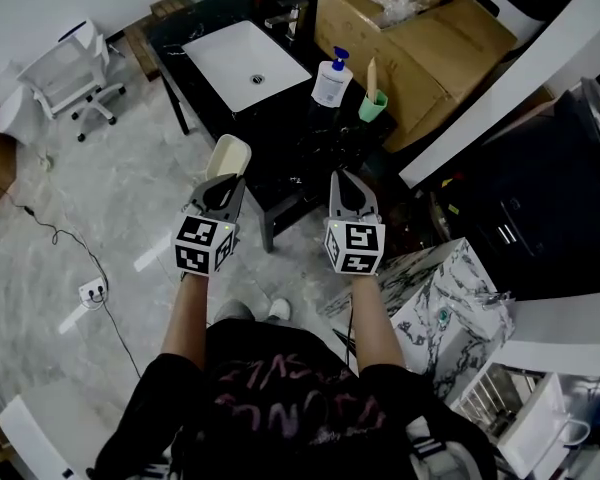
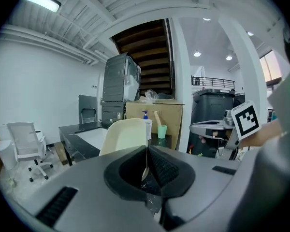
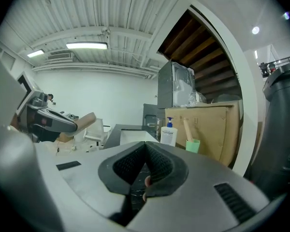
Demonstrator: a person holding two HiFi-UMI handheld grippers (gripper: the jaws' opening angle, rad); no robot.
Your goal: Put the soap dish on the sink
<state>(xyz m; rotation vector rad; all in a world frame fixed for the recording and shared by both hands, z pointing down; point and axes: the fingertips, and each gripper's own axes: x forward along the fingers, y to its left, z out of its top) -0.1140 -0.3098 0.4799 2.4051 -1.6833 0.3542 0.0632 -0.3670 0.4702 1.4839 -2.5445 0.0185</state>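
Note:
A cream soap dish (image 1: 227, 155) sticks up from my left gripper (image 1: 220, 182), whose jaws are shut on its edge; in the left gripper view the soap dish (image 2: 124, 135) rises just beyond the closed jaws. My right gripper (image 1: 348, 190) is shut with nothing between its jaws, beside the left one. Both hover in front of the near end of the black vanity counter (image 1: 280, 128). The white sink basin (image 1: 245, 63) is set into that counter, farther away to the upper left.
A soap pump bottle (image 1: 331, 78) and a green cup (image 1: 372, 105) holding a stick stand on the counter's right side. A large cardboard box (image 1: 410, 38) sits behind. A white office chair (image 1: 72, 73) is at the left; a marble-patterned block (image 1: 442, 298) at the lower right.

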